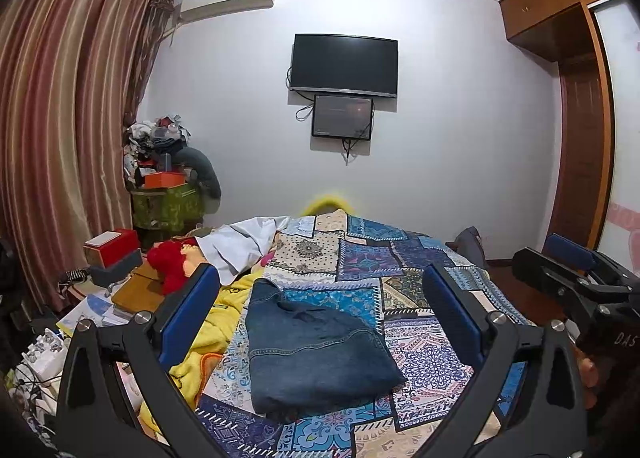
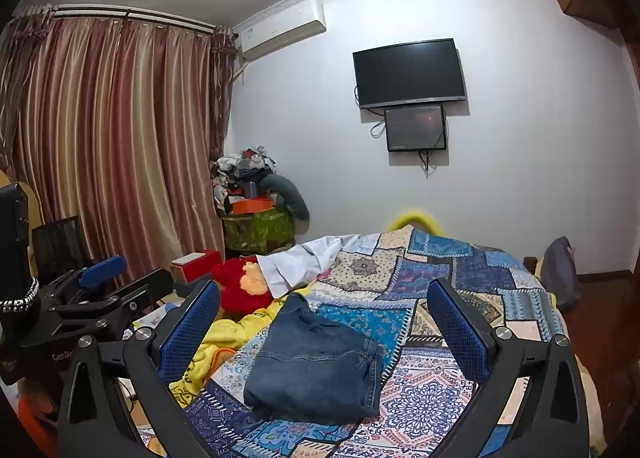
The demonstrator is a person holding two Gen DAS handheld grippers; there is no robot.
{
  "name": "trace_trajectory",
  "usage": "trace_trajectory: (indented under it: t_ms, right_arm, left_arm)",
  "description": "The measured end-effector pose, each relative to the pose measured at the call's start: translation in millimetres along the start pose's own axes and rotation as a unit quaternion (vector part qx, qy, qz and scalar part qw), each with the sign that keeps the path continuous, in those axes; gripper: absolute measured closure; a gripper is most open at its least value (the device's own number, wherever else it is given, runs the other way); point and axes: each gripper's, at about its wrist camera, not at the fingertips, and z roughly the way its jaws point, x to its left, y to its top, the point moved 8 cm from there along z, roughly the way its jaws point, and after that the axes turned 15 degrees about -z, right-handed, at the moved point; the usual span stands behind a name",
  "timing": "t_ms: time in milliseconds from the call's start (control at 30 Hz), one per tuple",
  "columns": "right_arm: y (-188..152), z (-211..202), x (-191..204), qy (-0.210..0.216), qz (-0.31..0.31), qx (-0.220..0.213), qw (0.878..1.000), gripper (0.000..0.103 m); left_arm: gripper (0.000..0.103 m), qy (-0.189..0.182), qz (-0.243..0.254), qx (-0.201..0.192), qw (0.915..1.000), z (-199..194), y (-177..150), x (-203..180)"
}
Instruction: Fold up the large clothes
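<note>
The folded jeans (image 1: 316,350) lie on the patchwork bedspread (image 1: 420,362), seen between the fingers of the left gripper (image 1: 326,310); their near edge at 6 o'clock dips behind the gripper frame, so the lowest fold is hard to make out. In the right wrist view the same jeans (image 2: 316,366) sit between the fingers of the right gripper (image 2: 324,322), whose jaws are spread wide and grasp nothing. The left jaws are likewise released, apart from the denim.

At 3 o'clock in the left view the right gripper (image 1: 572,270) is cut off by the frame edge. A white garment (image 1: 240,242) at 11 o'clock partly covers a red plush toy (image 1: 170,262); what lies under it cannot be told. A yellow blanket (image 1: 204,342) bunches at 9 o'clock, touching the bedspread's edge. Open quilt runs from the jeans toward 12 and 2 o'clock, up to the far bed edge below the wall television (image 1: 344,65).
</note>
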Motion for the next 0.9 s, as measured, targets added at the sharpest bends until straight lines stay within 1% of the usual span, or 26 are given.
trace_trajectory:
  t_ms: [100,267,633,900]
  right_arm:
    - [-0.3,-0.1,-1.0,-0.002,0.002,0.001,1.0,0.0]
    - [-1.3,-2.5,-0.3,-0.003,0.003,0.001,1.0,0.0]
    - [-3.3,-2.2,1.5,-0.002,-0.001,0.006,1.0,0.0]
    - [-4.4,-1.9,2.5,-0.003,-0.002,0.008,1.0,0.0]
  left_arm:
    - [0.001,-0.002,0.004,0.001,1.0,-0.2,-0.9,-0.9]
    - [0.001,-0.009,-0.003,0.007,0.9999,-0.3,-1.2,-2.1]
    - [0.001,-0.014,-0.006,0.011,0.9998,-0.7,-1.3,-2.4]
    - [0.001,-0.018,0.003,0.01,0.9998,-4.1,-1.4,-4.8]
